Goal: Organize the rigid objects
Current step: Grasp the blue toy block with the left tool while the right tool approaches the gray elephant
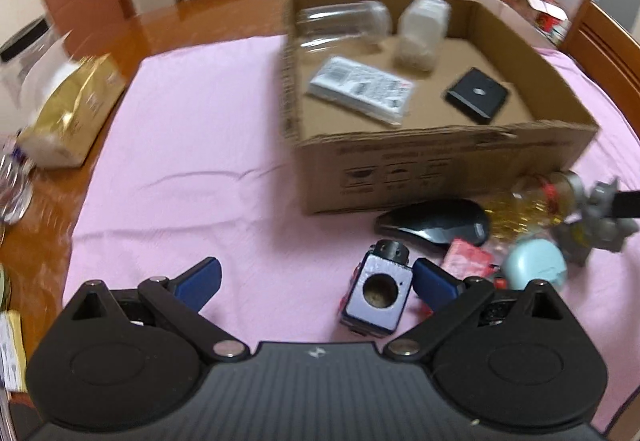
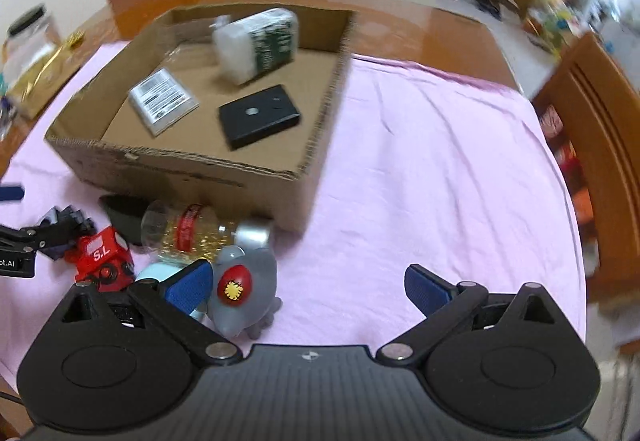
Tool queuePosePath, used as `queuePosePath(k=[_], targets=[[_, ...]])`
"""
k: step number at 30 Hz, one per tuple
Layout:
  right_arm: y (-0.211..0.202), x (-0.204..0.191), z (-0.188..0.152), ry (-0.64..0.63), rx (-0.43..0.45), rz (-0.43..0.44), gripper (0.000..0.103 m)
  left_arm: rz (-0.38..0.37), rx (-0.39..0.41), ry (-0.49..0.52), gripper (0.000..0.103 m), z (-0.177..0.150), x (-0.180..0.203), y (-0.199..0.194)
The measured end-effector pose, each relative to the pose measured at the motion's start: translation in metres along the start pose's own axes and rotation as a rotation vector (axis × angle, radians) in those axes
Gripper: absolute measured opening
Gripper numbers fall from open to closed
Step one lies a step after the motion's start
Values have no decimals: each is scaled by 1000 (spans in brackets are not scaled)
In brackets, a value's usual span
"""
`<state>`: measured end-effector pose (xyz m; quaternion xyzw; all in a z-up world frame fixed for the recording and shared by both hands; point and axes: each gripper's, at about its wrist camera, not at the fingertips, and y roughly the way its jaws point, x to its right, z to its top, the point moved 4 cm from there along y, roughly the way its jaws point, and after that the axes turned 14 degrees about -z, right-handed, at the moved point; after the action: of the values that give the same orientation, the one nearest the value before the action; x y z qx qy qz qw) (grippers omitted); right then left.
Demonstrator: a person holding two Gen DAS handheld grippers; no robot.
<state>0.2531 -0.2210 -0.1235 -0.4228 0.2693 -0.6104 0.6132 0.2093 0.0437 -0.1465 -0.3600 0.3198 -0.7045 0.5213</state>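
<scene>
Two grippers are seen spread wide and empty: the left gripper (image 1: 318, 279) hangs with the small lilac block toy (image 1: 378, 291) at its 3 o'clock finger, the right gripper (image 2: 308, 283) with the grey figurine (image 2: 244, 291) at 9 o'clock; both judged light, stiff, best pinched across flat flanks for the cardboard box (image 1: 440, 157).

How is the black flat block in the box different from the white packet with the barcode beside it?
The black block is dark and plain, with a small round silver spot on top; the white packet is pale and covered in printed labels and a barcode. The block looks solid, while the packet seems wrapped. Both lie flat on the floor of the cardboard box, apart from each other.
</scene>
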Motion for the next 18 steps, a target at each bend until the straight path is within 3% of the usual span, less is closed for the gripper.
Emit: queuePosePath(k=[4, 11, 16, 18], targets=[[-3, 22, -6, 80, -18, -15, 103, 12, 2, -86, 101, -4, -24, -4], [-6, 51, -27, 115, -56, -137, 103, 44, 22, -139, 101, -10, -50, -16], [-5, 55, -42, 183, -83, -61, 103, 93, 36, -173, 101, -10, -66, -28], [-4, 46, -45, 182, -83, -24, 103, 70, 40, -181, 101, -10, -67, -32]])
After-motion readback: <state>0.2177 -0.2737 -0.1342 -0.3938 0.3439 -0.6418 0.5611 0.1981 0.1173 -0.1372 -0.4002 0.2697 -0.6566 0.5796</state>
